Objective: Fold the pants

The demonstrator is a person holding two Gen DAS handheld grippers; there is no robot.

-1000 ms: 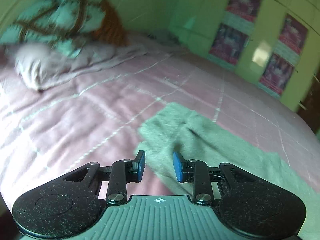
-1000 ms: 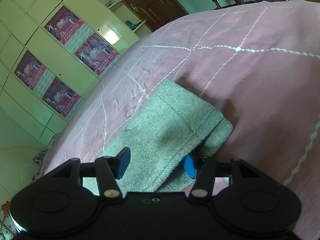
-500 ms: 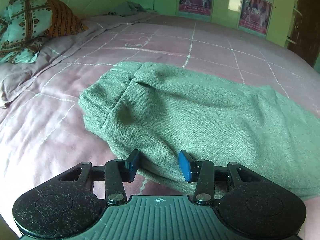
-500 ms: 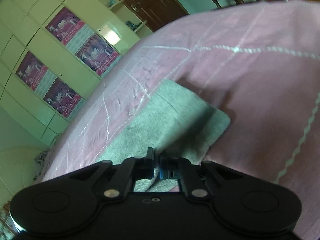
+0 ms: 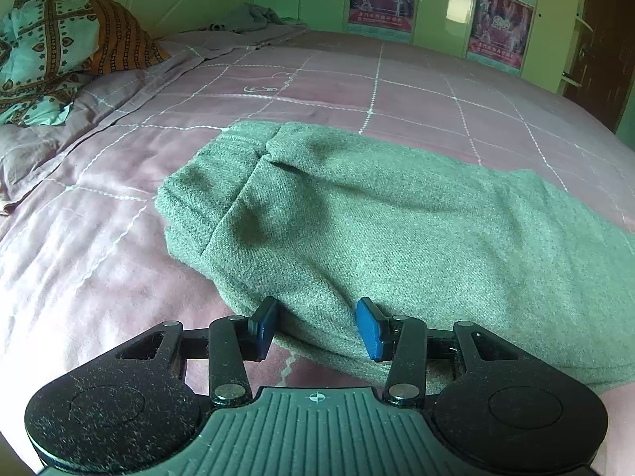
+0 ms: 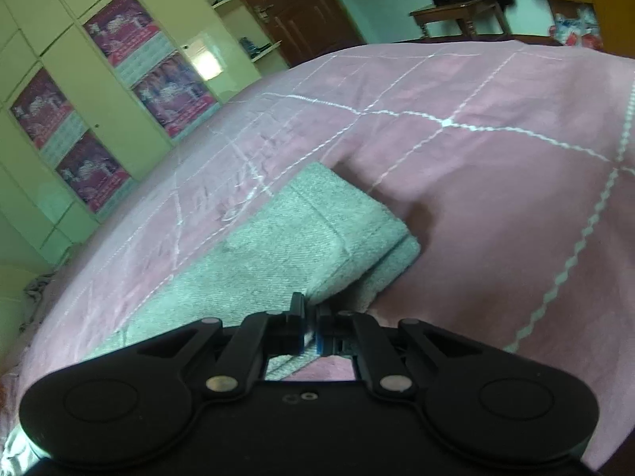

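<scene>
Left gripper (image 5: 316,327): jaws wide apart, holding nothing. Blue pads (image 5: 369,333) straddle the near edge of the pants (image 5: 397,230), fabric bulging into the gap, so it looks set for a pinch.

Right gripper (image 6: 310,327): jaws closed to a sliver. Top layer of the cuff end (image 6: 317,234) runs right into the tips, so it seems pinched on that edge, but the contact itself sits hidden behind the fingers.

Pants lie flat on the pink quilted bedspread (image 5: 99,246), legs stacked one on the other. Waist end bunched at the left-wrist side, with a crease and a small ridge there. Cuff end squared off in the right-wrist view, with the lower leg's hem peeking out beneath the upper one.

Handling, my read:
- Thick woolly knit, soft and limp. It will drape and sag between grip points, with no stiffness to rely on.
- Rough surface, so low slip risk in the pads. Not fragile.
- Some heft, so a one-layer pinch may peel the legs apart.
- Grab both layers at the edge, one gripper per end or corner, and lift evenly.

Pillows (image 5: 51,51) and wardrobe (image 6: 99,91) well apart from the work.
</scene>
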